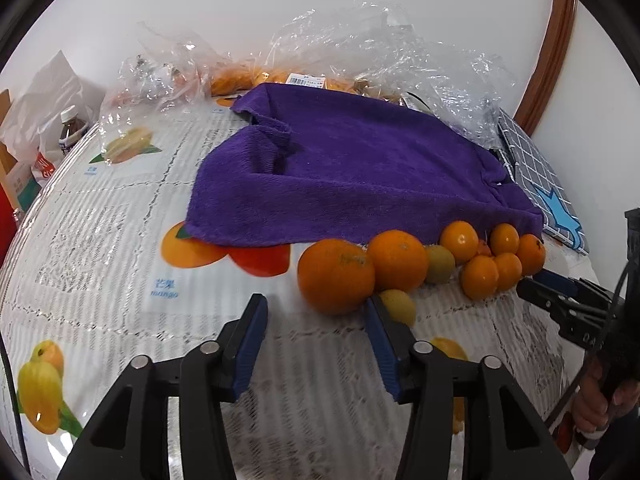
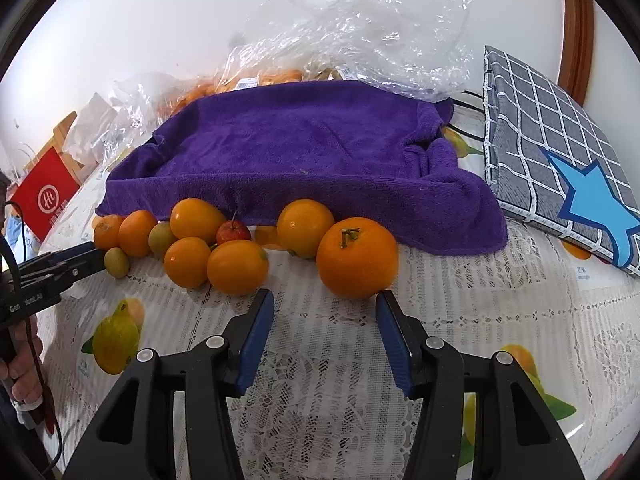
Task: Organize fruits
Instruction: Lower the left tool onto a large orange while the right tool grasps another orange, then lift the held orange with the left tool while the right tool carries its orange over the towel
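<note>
Several oranges lie in a loose row on the tablecloth along the near edge of a purple towel [image 1: 344, 172] [image 2: 304, 152]. In the left wrist view a large orange [image 1: 335, 276] sits just beyond my open, empty left gripper [image 1: 316, 308], with a small yellow-green fruit [image 1: 398, 306] against the right finger. In the right wrist view a large stemmed orange [image 2: 357, 257] sits just beyond my open, empty right gripper [image 2: 325, 300]. Smaller oranges [image 2: 237, 267], a small red fruit [image 2: 233, 233] and green fruits [image 2: 116, 263] lie to its left. The other gripper shows at each view's edge: the right gripper [image 1: 560, 300] and the left gripper [image 2: 60, 268].
Crumpled clear plastic bags [image 1: 376, 44] holding more fruit lie behind the towel by the white wall. A grey checked pad with a blue star [image 2: 560, 160] lies right of the towel. A bottle [image 1: 72, 128] and a red bag [image 2: 44, 196] stand at the table's left.
</note>
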Demonstrator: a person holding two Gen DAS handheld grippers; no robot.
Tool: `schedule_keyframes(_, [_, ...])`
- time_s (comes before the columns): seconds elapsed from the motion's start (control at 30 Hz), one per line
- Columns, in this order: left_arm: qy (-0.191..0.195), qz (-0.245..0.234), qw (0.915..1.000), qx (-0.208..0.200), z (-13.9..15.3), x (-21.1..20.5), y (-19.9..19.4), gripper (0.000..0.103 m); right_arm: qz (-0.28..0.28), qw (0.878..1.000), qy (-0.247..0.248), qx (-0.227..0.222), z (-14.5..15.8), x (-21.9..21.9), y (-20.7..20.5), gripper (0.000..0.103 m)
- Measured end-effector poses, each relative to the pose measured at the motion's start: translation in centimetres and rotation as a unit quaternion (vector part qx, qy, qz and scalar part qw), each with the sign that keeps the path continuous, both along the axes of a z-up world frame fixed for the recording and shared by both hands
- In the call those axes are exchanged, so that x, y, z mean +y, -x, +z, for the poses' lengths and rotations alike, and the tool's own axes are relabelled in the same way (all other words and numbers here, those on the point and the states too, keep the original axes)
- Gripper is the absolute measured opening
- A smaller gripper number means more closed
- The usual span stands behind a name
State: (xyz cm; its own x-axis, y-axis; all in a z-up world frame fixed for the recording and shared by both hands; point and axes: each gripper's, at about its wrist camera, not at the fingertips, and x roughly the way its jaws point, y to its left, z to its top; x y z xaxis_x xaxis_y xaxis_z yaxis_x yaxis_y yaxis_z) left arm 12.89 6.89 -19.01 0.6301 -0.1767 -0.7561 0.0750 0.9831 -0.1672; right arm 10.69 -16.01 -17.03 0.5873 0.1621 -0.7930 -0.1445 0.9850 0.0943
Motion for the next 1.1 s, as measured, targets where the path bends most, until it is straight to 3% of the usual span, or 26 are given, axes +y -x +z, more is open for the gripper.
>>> schedule_keyframes(0.23, [0.001,0.016,0.9999,-0.002,-0.1,-0.4,-0.9,0.053,0.004,1.000,0.013,-0.001,-0.1,0.3,-0.7,0.061])
schedule_keyframes(0.27, [-0.001,0.016,0.9999,-0.004,-0.2,-0.4,-0.9,0.052,0.003,1.000,0.012,-0.001,-0.1,0.2,-0.7,0.061])
schedule_keyframes(0.3, [0.001,0.013,0.9999,-0.006,-0.1,-0.5,-0.8,0.045,0.001,1.000,0.011,-0.001,-0.1,0.1,-0.9,0.061])
schedule_keyframes(0.37, [0.010,0.003,0.9999,-0.007,-0.1,-0.4,-0.6,0.039,-0.002,1.000,0.006,-0.004,-0.1,-0.1,-0.9,0.058])
schedule_keyframes(0.53, [0.019,-0.001,0.9998,-0.004,0.0,0.0,-0.3,0.038,-0.015,1.000,-0.003,-0.006,0.0,-1.1,-0.8,0.042])
schedule_keyframes(0.6, [0.021,0.001,0.9998,0.000,0.0,0.1,-0.2,0.038,-0.017,1.000,-0.007,-0.006,0.0,-1.3,-0.7,0.040])
schedule_keyframes(0.8, [0.026,0.008,0.9996,0.006,0.0,0.2,0.0,0.038,-0.012,1.000,0.000,-0.008,0.0,-1.7,-0.3,0.041])
schedule_keyframes(0.87, [0.027,0.012,0.9995,0.008,0.0,0.1,-0.2,0.038,-0.011,1.000,0.001,-0.007,0.0,-2.0,-0.3,0.043])
schedule_keyframes(0.93, [0.029,0.014,0.9994,0.009,0.0,0.0,-0.3,0.039,-0.010,1.000,-0.003,-0.007,0.0,-2.2,-0.8,0.051])
schedule_keyframes(1.1, [0.025,0.022,0.9994,0.010,0.0,-0.4,-0.9,0.039,-0.004,1.000,-0.002,-0.004,-0.1,-2.1,-2.5,0.053])
